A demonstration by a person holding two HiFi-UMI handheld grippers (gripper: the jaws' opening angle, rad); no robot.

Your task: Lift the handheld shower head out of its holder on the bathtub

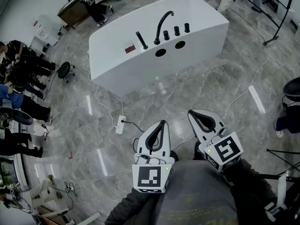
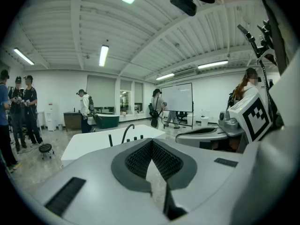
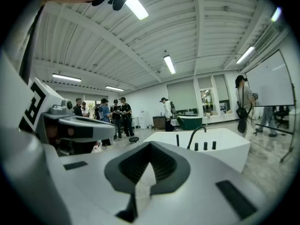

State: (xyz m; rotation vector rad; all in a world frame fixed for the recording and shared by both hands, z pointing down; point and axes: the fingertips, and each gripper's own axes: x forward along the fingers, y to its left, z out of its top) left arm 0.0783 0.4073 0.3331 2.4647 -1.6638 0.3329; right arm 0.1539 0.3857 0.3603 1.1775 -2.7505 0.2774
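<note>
Left gripper [image 1: 162, 125], right gripper [image 1: 194, 114] near body, jaws together, empty: approach not begun. Shower head [image 1: 141, 40] upright in holder on bathtub [image 1: 140, 67], well apart.

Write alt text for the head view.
The left gripper and right gripper, both shut and empty, point across a grey floor at a white bathtub. On its deck the shower head stands beside a curved faucet.
</note>
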